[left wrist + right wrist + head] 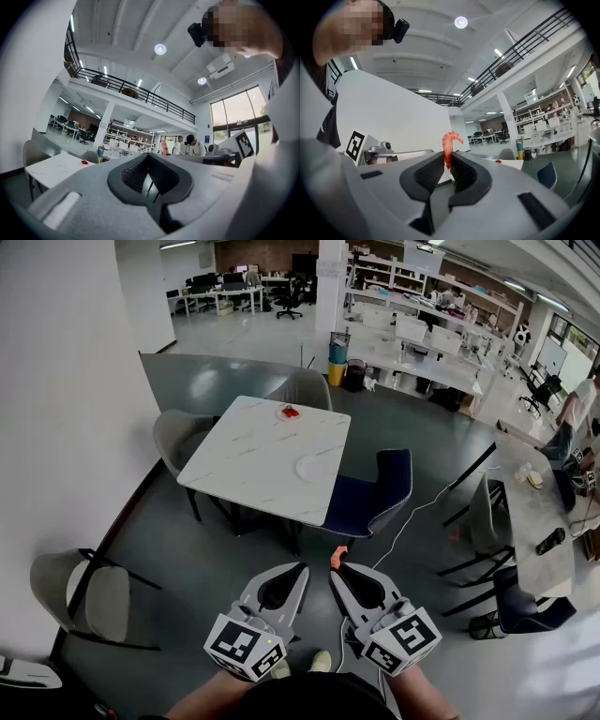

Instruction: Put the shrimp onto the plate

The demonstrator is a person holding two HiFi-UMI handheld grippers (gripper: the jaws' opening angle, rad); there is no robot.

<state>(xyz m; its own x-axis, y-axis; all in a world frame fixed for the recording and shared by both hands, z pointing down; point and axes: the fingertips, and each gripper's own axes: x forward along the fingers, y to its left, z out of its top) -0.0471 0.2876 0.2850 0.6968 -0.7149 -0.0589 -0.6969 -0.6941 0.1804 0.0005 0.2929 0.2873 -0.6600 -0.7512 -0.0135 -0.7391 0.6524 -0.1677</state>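
Head view: the right gripper [339, 566] pinches the shrimp [337, 557] at its tips, low in the frame and well apart from the white table [239, 460]. The plate [314, 468] lies on the table's nearer side, straight ahead of the shrimp and slightly left, and the left gripper [302, 568] sits just beside the right one, no closer to the plate. Left gripper view shows its jaws pressed together on nothing. Right gripper view shows the shrimp held upright between closed jaws, its curled end arching over the tips, so I judge that the carry runs forward to the plate.
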